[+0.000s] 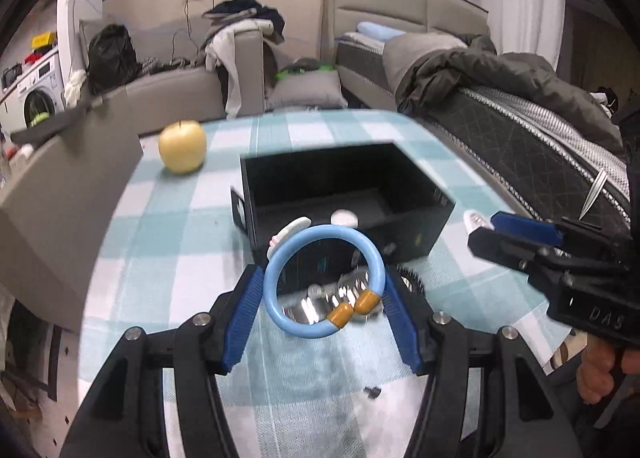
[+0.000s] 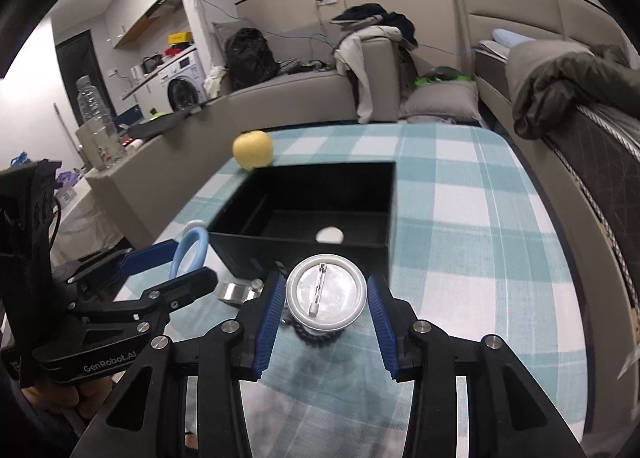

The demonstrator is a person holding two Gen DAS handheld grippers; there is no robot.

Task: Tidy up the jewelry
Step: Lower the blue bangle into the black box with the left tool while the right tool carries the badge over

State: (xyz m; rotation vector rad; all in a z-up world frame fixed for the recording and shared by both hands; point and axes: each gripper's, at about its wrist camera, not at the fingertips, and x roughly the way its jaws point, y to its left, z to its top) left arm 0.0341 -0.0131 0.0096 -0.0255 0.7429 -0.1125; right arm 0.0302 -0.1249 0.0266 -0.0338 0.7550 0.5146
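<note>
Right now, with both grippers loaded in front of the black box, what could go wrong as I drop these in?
1. The left gripper pinches the blue bangle only at its curved sides; it could twist or pop out.
2. The right gripper holds the round pin badge by its rim, pin side up, so it may slip.
3. More jewelry lies under both grippers before the black box and could get knocked.

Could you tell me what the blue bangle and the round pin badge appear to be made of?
Blue bangle: looks like glossy plastic or resin, with even colour, soft highlights and mustard-coloured end caps. Round pin badge: probably metal, judging by its dull silver back and safety-pin clasp.
</note>
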